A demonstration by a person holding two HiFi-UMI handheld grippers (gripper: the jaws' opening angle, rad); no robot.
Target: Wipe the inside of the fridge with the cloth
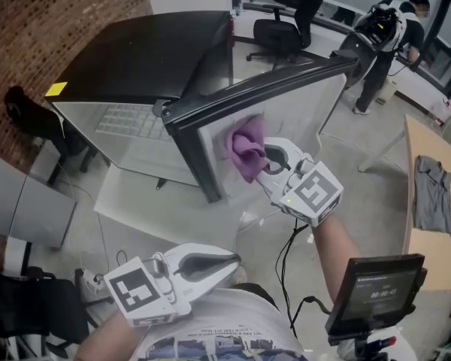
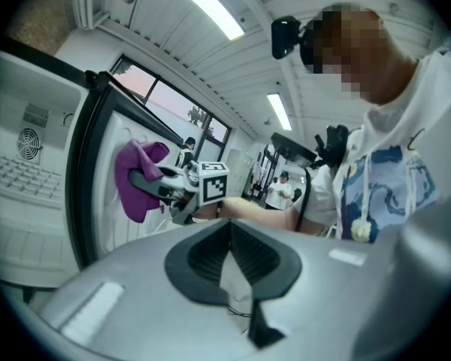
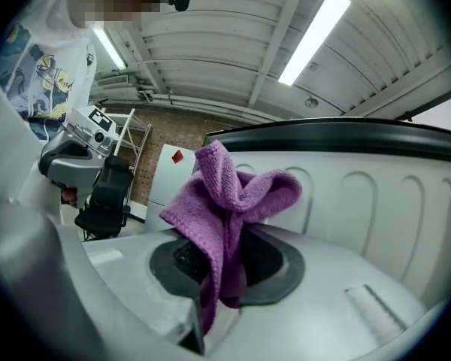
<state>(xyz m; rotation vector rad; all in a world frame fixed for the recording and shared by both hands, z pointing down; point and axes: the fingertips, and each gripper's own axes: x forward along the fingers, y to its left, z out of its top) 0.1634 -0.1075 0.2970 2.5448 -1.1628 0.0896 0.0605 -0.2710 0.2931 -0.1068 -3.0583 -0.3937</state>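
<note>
While right gripper jaws pinch cloth, seemingly touching fridge door | left gripper jaws together

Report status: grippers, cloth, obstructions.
Right gripper shut on purple cloth, at inner side of open fridge door. Left gripper shut, empty, held low. Nothing seen blocking the door.

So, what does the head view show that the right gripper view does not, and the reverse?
Only the head view: the fridge's black casing with a yellow note, and a grey garment on a wooden table. Only the right gripper view: the ceiling with its strip lights. Both: the purple cloth held in the right gripper, by the white door liner.
</note>
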